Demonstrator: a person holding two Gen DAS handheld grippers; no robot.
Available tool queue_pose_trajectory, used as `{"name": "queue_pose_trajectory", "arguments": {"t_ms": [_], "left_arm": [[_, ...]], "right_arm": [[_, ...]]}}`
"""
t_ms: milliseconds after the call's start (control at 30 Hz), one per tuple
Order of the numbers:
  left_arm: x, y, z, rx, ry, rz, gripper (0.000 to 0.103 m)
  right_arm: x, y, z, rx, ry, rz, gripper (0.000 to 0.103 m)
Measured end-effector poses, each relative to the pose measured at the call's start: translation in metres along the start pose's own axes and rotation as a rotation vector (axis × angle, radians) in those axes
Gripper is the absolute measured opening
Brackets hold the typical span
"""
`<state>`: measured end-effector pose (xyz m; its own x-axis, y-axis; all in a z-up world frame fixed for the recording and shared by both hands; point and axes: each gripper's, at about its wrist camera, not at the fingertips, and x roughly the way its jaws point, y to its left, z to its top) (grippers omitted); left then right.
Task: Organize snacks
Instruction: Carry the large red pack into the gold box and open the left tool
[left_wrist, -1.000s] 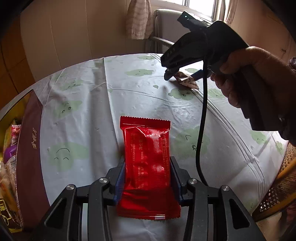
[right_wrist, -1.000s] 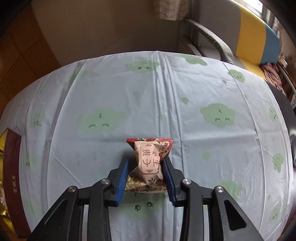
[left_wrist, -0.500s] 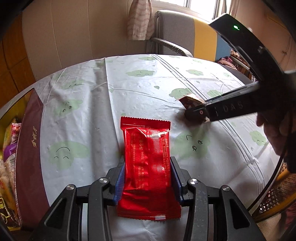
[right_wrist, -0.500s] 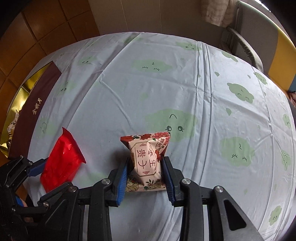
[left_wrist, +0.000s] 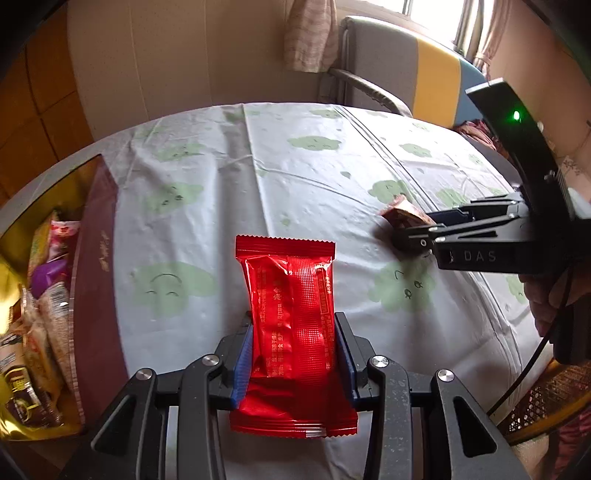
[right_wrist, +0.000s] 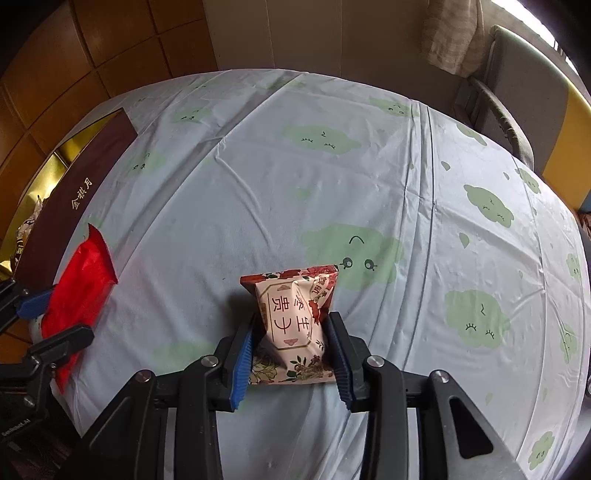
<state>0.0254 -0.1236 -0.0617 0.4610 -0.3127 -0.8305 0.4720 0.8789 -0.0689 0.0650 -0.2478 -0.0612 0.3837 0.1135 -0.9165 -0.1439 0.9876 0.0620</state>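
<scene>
Left wrist view is showing one round table (left_wrist: 295, 192) under a pale cloth printed with green clouds, filling most of the frame. One armchair (left_wrist: 388, 74) is standing behind it by the window. One open box (left_wrist: 94, 258) with a maroon wall and gold lining is sitting at the table's left edge, holding several wrapped snacks (left_wrist: 44, 302); the exact count cannot be told.

Two grippers are working over the cloth. Left gripper (left_wrist: 293, 354) is holding its jaws clamped on one red packet (left_wrist: 291, 325), which is lying lengthwise between the blue pads, just beside the box. Right gripper (right_wrist: 291, 354) is holding its jaws clamped on one pink floral packet (right_wrist: 291, 317), near the table's middle, well apart from the box.

Right wrist view is showing the red packet (right_wrist: 79, 284) and the left gripper lying between the pink packet and the box wall (right_wrist: 77, 195). Bare cloth (right_wrist: 369, 166) is lying beyond the pink packet.
</scene>
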Motion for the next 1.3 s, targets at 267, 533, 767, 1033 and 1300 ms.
{"name": "queue_pose_trajectory", "arguments": {"t_ms": [267,533,767,1033,1300], "left_arm": [[-0.027,0.008,-0.001,-0.023,-0.044,0.032,0.04],[-0.047,0.027,-0.002,-0.082,-0.064,0.059,0.04],[-0.061,0.046,-0.002,-0.12,-0.093,0.101,0.04],[-0.07,0.077,-0.006,-0.173,-0.102,0.149,0.04],[-0.085,0.125,-0.017,-0.265,-0.105,0.198,0.04]], "right_arm": [[0.001,0.006,0.0,-0.03,-0.008,-0.039,0.038],[0.0,0.009,0.0,-0.061,-0.026,-0.058,0.038],[-0.001,0.01,0.0,-0.071,-0.033,-0.062,0.038],[-0.002,0.01,0.0,-0.076,-0.037,-0.061,0.038],[-0.002,0.01,0.0,-0.077,-0.039,-0.065,0.038]]}}
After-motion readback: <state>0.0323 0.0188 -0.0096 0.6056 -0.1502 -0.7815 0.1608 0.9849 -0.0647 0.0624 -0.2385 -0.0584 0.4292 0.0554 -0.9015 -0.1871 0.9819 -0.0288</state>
